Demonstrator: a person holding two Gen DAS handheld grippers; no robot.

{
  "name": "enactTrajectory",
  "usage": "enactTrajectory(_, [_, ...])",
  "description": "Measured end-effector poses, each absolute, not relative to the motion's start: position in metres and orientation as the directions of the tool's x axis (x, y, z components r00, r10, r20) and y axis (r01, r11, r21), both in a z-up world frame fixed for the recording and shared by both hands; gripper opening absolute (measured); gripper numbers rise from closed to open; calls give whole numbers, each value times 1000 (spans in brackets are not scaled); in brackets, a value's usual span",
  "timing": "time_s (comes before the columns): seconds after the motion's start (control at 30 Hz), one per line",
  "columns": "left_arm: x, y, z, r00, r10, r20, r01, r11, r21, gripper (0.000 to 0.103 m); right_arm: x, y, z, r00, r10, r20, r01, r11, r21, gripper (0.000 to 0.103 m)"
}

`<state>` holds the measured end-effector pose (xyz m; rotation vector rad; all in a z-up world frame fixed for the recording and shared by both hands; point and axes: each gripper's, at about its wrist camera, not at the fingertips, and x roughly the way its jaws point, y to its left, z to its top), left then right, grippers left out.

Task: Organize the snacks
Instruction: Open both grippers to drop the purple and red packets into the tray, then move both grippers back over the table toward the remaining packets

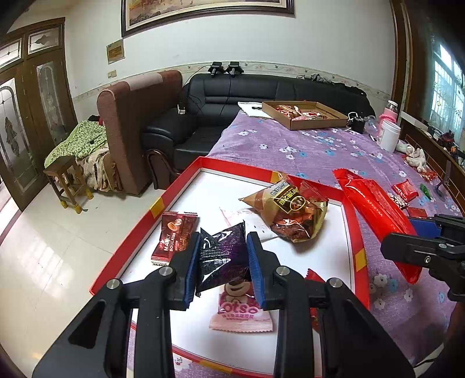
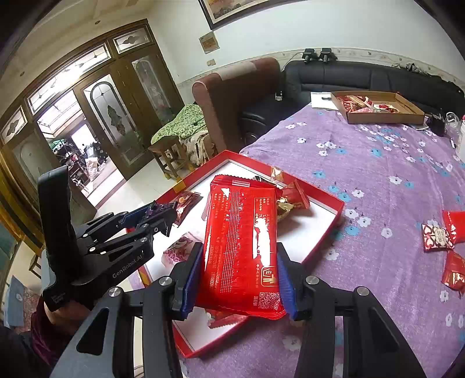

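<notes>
Home living room: black leather sofa and brown armchair beyond tongs, framed painting on wall, stained-glass wooden doors left.

The left gripper is pinching a dark purple packet between its blue pads, jaws closed on its sides. The right gripper is clamping a long red packet lengthwise, raised at the right. A hand is gripping the left tool's handle.
</notes>
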<state>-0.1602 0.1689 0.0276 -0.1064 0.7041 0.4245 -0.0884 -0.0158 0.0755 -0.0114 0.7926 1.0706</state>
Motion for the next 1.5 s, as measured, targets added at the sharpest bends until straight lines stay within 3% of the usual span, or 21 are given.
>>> enactTrajectory(0.77, [-160, 182, 30, 657, 397, -641, -455, 886, 83, 29, -86, 11, 81, 258, 797, -545, -793, 498, 352, 47])
enactTrajectory(0.87, [-158, 186, 29, 635, 415, -652, -482, 872, 86, 38, -90, 18, 79, 284, 799, -530, -806, 498, 319, 55])
enactTrajectory(0.9, [-158, 189, 28, 619, 425, -661, -503, 860, 82, 46, -90, 19, 77, 289, 796, -532, -808, 501, 311, 65])
enactTrajectory(0.97, [-158, 191, 25, 598, 433, -675, -526, 847, 77, 51, -88, 14, 72, 277, 797, -537, -791, 506, 343, 75])
enactTrajectory(1.3, [-159, 158, 31, 633, 428, -645, -506, 859, 73, 52, -62, -50, 33, 295, 777, -555, -685, 577, 444, 76])
enactTrajectory(1.5, [-146, 101, 40, 704, 344, -621, -388, 919, 69, 60, -45, -101, 13, 326, 758, -565, -615, 624, 482, 76])
